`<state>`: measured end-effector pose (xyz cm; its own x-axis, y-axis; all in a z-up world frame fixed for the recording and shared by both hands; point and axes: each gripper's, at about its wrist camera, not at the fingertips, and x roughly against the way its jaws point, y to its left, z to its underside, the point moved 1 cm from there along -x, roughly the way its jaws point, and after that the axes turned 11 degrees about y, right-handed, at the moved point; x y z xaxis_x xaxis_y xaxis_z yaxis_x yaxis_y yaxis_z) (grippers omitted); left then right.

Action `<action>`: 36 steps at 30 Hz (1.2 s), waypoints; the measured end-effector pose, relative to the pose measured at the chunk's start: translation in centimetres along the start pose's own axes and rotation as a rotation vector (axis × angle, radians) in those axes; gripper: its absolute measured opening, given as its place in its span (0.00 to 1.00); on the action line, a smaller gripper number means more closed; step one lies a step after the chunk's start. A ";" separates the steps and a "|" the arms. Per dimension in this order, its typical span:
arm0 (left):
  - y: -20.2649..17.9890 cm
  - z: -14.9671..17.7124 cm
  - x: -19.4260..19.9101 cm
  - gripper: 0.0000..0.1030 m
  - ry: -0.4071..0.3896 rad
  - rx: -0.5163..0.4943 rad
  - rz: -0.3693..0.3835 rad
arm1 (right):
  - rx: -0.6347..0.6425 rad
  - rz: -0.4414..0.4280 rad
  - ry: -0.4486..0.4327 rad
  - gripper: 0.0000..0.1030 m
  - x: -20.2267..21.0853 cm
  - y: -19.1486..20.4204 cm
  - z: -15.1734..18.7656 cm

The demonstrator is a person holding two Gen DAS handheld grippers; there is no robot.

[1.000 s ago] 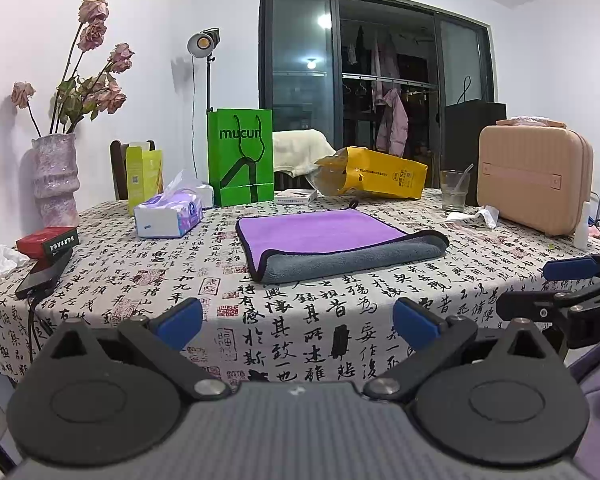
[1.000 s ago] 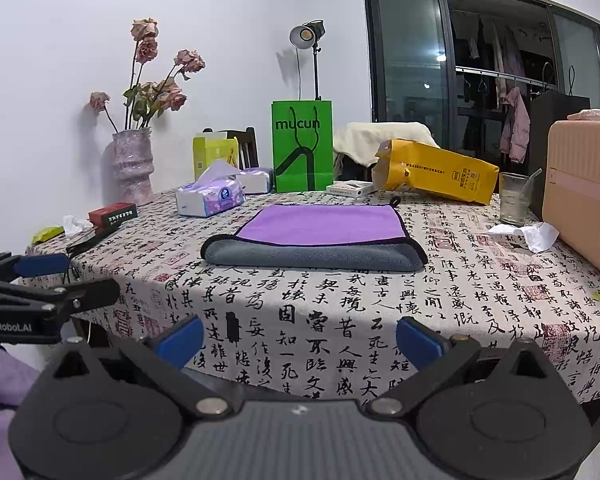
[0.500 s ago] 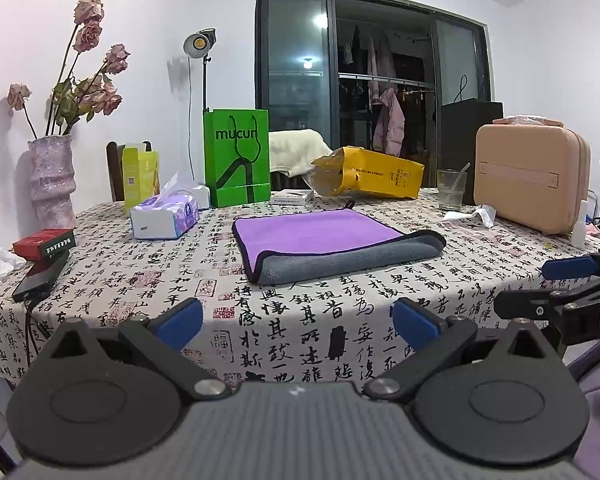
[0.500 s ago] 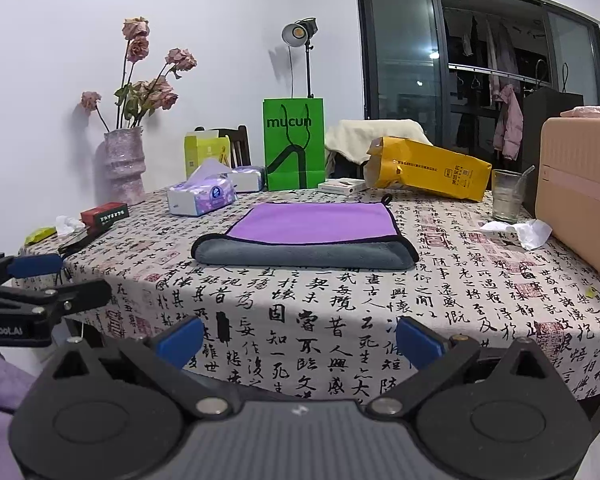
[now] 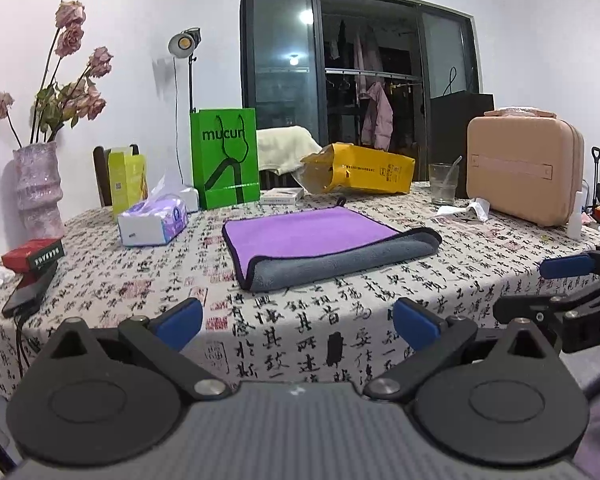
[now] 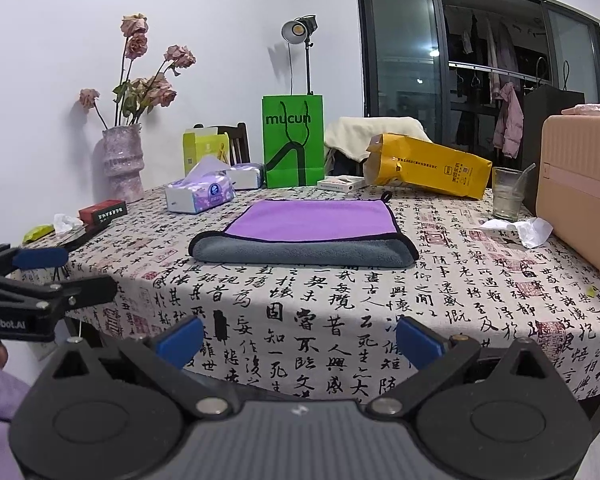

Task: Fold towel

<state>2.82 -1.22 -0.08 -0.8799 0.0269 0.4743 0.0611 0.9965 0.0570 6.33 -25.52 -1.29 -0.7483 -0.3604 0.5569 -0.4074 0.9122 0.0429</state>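
Observation:
A purple and grey towel (image 5: 320,240) lies folded flat in the middle of the table, its grey rolled edge toward me; it also shows in the right wrist view (image 6: 308,228). My left gripper (image 5: 298,326) is open and empty, held off the table's near edge, well short of the towel. My right gripper (image 6: 300,338) is open and empty too, also back from the near edge. Each gripper shows at the side of the other's view: the right one (image 5: 568,288) and the left one (image 6: 44,280).
The table (image 5: 340,320) carries a tissue box (image 5: 152,220), green bag (image 5: 226,164), yellow bag (image 5: 364,170), glass (image 5: 443,184), pink case (image 5: 524,168), vase (image 5: 38,192), red box (image 5: 34,254) and crumpled paper (image 5: 466,210).
Both grippers have drawn back and down a little from the table; the towel looks slightly farther away. Both stay open. The towel has not moved.

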 end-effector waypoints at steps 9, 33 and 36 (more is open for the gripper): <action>1.2 -0.8 -2.3 1.00 0.009 0.055 -0.008 | 0.020 0.022 -0.032 1.00 -0.8 -1.1 -0.8; 2.9 -4.0 -12.9 0.94 0.062 0.084 -0.067 | 0.056 0.026 -0.074 0.98 -10.1 -7.9 -5.0; 3.0 -5.0 -14.9 0.81 0.087 0.092 -0.066 | 0.054 0.016 -0.051 0.90 -11.8 -8.9 -6.2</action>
<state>18.44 1.01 -2.60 -0.8364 -0.0424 0.5464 -0.0430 0.9990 0.0117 22.02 -28.17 -3.03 -0.7800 -0.3565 0.5143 -0.4219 0.9066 -0.0116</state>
